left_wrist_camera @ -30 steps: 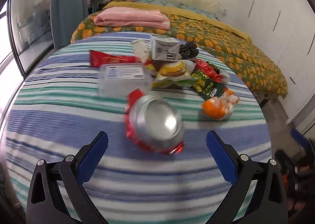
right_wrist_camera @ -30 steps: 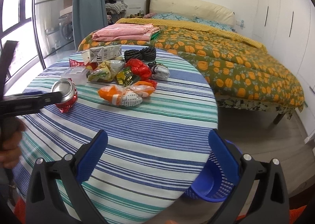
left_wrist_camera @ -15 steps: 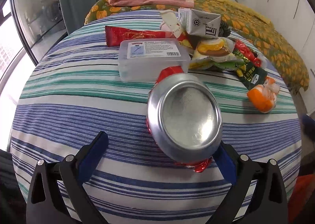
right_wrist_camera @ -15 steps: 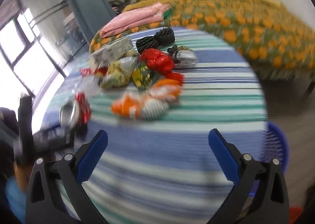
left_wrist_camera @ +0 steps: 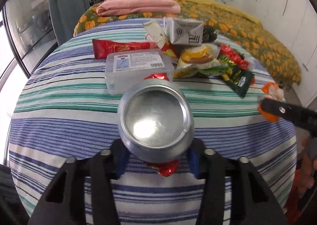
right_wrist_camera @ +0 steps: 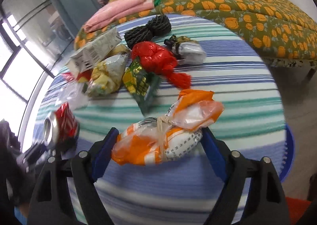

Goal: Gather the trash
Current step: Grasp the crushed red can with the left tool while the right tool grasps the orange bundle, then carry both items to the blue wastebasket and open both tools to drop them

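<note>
My left gripper (left_wrist_camera: 156,162) is shut on a crushed red can (left_wrist_camera: 156,120), whose silver base faces the camera; the can also shows in the right wrist view (right_wrist_camera: 59,126). My right gripper (right_wrist_camera: 158,145) has its blue pads on either side of a tied orange and white plastic bag (right_wrist_camera: 168,130) on the striped table; the pads touch or nearly touch it. The right gripper also shows in the left wrist view at the right edge (left_wrist_camera: 287,112).
A pile of trash lies on the round striped table (left_wrist_camera: 59,126): clear plastic box (left_wrist_camera: 136,66), red wrapper (left_wrist_camera: 118,47), carton (left_wrist_camera: 186,30), green packet (right_wrist_camera: 140,84), red bag (right_wrist_camera: 156,58), black rope (right_wrist_camera: 148,29). A blue basket (right_wrist_camera: 288,155) stands below the right edge. A bed (right_wrist_camera: 237,7) is behind.
My left gripper has closed on the can. My right gripper has moved forward to the orange and white bag and narrowed around it.
</note>
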Demonstrator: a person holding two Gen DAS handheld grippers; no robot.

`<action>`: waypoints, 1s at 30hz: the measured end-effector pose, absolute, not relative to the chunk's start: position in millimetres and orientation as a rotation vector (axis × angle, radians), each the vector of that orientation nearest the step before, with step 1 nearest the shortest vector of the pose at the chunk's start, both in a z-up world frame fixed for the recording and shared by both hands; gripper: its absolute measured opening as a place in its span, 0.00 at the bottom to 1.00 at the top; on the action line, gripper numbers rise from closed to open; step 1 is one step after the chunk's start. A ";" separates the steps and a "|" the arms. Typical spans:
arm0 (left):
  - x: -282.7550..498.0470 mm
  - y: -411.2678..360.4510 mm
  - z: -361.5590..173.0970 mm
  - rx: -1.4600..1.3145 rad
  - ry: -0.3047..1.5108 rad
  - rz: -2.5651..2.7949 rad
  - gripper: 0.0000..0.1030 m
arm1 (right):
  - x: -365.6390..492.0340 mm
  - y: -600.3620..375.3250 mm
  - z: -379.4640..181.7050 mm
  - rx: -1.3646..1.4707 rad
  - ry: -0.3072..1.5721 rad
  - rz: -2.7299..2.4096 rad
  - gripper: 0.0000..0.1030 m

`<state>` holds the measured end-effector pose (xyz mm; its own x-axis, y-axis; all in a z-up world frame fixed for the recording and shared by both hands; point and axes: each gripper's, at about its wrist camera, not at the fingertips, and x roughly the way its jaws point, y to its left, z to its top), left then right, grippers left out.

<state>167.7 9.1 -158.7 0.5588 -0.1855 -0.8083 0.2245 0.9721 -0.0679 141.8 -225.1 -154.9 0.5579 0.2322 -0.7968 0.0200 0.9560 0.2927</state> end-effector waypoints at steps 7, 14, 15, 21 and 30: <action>140.0 -15.0 -151.2 -0.004 0.938 -0.351 0.45 | 107.0 -267.3 -137.6 0.285 0.933 0.176 0.79; 108.4 -93.4 -121.3 0.026 0.905 -0.545 0.45 | 82.3 -349.6 -127.2 0.260 0.902 0.079 0.79; 102.4 -116.2 -116.5 0.039 0.902 -0.595 0.45 | 78.4 -369.6 -128.0 0.255 0.907 0.047 0.79; 84.7 -214.8 -114.2 0.079 0.938 -0.775 0.45 | 62.9 -442.2 -142.3 0.258 0.946 -0.037 0.80; 85.7 -340.9 -159.3 0.227 1.038 -0.840 0.46 | 65.6 -522.2 -179.3 0.414 1.001 -0.087 0.80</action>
<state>85.7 -340.9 -159.3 0.2365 -0.5045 -0.8304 0.7065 0.6760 -0.2095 65.5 -522.2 -179.3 0.5431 0.1167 -0.8315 0.2583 0.9191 0.2976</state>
